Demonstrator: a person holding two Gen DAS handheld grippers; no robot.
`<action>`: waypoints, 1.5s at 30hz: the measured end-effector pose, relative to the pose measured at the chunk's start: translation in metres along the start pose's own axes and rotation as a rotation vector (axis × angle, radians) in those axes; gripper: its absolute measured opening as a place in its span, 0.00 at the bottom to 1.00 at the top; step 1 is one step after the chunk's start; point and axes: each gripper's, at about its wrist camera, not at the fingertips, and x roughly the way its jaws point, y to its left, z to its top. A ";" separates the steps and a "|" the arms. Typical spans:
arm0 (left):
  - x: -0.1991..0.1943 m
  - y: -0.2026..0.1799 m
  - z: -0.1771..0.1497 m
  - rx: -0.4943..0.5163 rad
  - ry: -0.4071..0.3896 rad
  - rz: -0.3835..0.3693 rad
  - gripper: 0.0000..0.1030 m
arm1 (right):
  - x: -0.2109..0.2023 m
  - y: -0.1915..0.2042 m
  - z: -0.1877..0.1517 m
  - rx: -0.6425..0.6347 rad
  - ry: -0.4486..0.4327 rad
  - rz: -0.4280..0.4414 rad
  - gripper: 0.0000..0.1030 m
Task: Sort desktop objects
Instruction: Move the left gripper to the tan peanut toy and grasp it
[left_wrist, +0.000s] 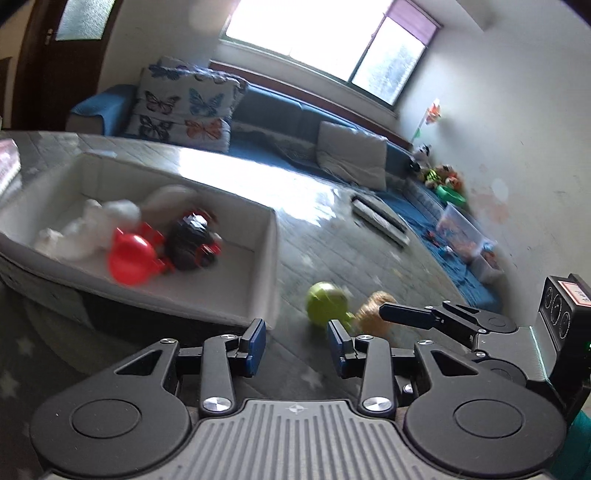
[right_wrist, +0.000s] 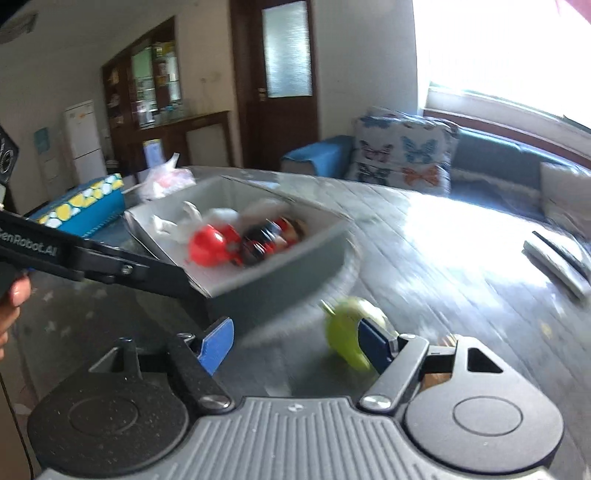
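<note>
Both claws, left (left_wrist: 297, 345) and right (right_wrist: 295, 341), angled downward over the table (left_wrist: 332, 236), released, empty.

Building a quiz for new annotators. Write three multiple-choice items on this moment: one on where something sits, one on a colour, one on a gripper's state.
1. Where is the green toy?
A. inside the grey box
B. on the table, outside the grey box
C. on the sofa

2. What colour is the round toy beside the black toy in the grey box?
A. red
B. yellow
C. purple

3. How is the left gripper?
A. shut on the green toy
B. shut on nothing
C. open, nothing between its pads

Answers:
1 B, it lies on the table past the box's near corner.
2 A, plainly red in both views.
3 C, its blue pads stand apart with only tabletop between them.
</note>
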 end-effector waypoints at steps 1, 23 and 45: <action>0.005 -0.003 -0.004 -0.001 0.011 -0.009 0.38 | -0.003 -0.004 -0.006 0.014 -0.001 -0.013 0.75; 0.080 -0.054 -0.005 -0.015 0.098 -0.081 0.38 | 0.015 -0.079 -0.035 0.018 0.045 -0.117 0.85; 0.128 -0.073 0.000 0.032 0.171 -0.068 0.38 | 0.032 -0.089 -0.044 -0.014 0.071 -0.017 0.72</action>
